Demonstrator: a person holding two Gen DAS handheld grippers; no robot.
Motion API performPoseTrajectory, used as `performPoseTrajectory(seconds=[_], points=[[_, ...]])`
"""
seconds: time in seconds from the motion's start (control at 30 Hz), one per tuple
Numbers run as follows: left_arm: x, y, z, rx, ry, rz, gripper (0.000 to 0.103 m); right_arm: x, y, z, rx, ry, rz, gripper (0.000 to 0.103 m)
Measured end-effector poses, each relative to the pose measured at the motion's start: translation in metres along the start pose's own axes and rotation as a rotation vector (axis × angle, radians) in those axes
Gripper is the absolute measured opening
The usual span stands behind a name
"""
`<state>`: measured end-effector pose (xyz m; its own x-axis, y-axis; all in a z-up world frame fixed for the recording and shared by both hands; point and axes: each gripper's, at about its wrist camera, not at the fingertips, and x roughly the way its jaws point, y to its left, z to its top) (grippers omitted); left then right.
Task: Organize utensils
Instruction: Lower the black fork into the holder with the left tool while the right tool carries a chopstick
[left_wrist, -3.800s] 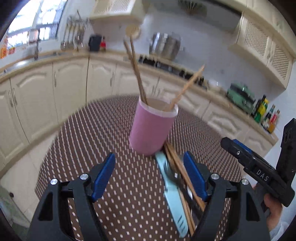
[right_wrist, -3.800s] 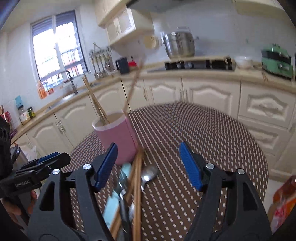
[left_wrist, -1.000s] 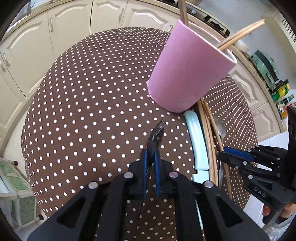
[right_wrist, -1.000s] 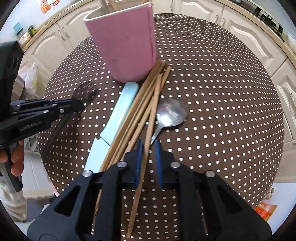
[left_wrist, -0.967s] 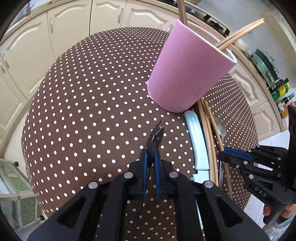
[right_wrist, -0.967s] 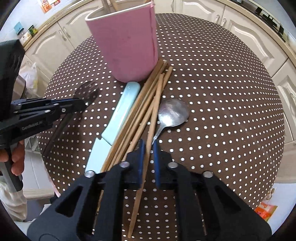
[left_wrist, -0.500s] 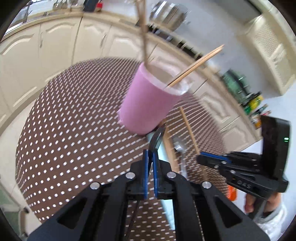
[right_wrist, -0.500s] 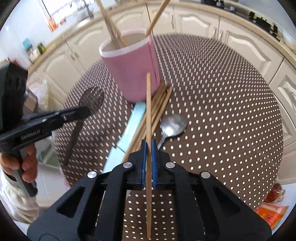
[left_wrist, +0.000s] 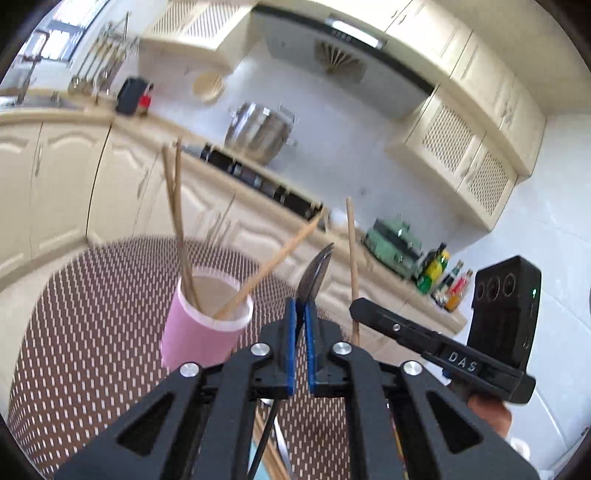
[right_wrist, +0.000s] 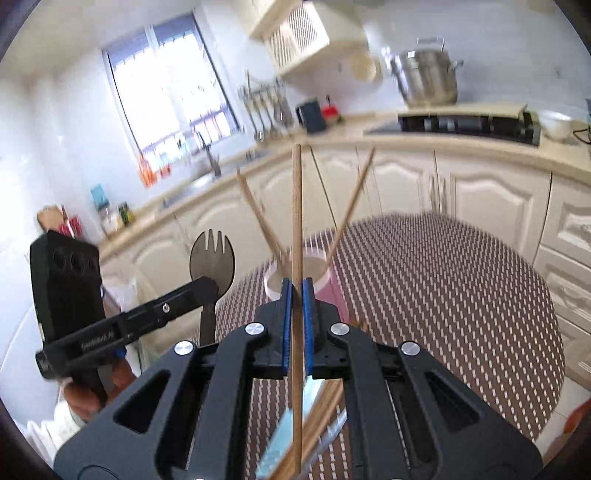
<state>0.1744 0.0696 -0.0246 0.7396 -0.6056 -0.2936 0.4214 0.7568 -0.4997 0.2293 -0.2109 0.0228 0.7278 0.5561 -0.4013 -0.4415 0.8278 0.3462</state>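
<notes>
A pink cup (left_wrist: 201, 332) (right_wrist: 334, 286) stands on the brown dotted table (left_wrist: 92, 314) with three chopsticks (left_wrist: 177, 229) leaning in it. My left gripper (left_wrist: 300, 314) is shut on a black fork (left_wrist: 316, 273), held upright to the right of the cup; the fork also shows in the right wrist view (right_wrist: 211, 258). My right gripper (right_wrist: 294, 295) is shut on a single wooden chopstick (right_wrist: 296, 221), held upright in front of the cup; it also shows in the left wrist view (left_wrist: 351, 251). Both grippers are raised above the table.
More chopsticks (right_wrist: 321, 410), a pale blue knife (right_wrist: 280, 435) and a spoon handle (right_wrist: 332, 432) lie on the table below the right gripper. Kitchen cabinets, a stove (left_wrist: 258, 177) and a steel pot (left_wrist: 258, 129) stand behind.
Both grippers have lifted and tilted up from looking down at the table. The right gripper has raised the chopstick off the pile; the left has raised the fork upright beside the cup.
</notes>
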Motion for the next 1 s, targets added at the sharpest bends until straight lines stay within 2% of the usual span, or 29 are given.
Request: performPoseTrajectory(seconds=[0.3,0.5,0.7,1.0], points=[[0.026,-0.016,0.041,0.021,-0.183,-0.012,0.005,0.024,0.013,0.038,-0.015,-0.241,-0.014,0.006],[0.046,-0.013,0.060,0.040,-0.263,-0.014,0.005,0.041,0.011,0.051,-0.012,-0.345,-0.022,0.006],[0.070,0.006,0.063,0.024,-0.293,0.018,0.005,0.060,0.010,0.048,-0.046,-0.379,-0.047,0.006],[0.087,0.035,0.045,-0.021,-0.276,0.072,0.005,0.078,0.003,0.033,-0.054,-0.343,-0.056,0.006]])
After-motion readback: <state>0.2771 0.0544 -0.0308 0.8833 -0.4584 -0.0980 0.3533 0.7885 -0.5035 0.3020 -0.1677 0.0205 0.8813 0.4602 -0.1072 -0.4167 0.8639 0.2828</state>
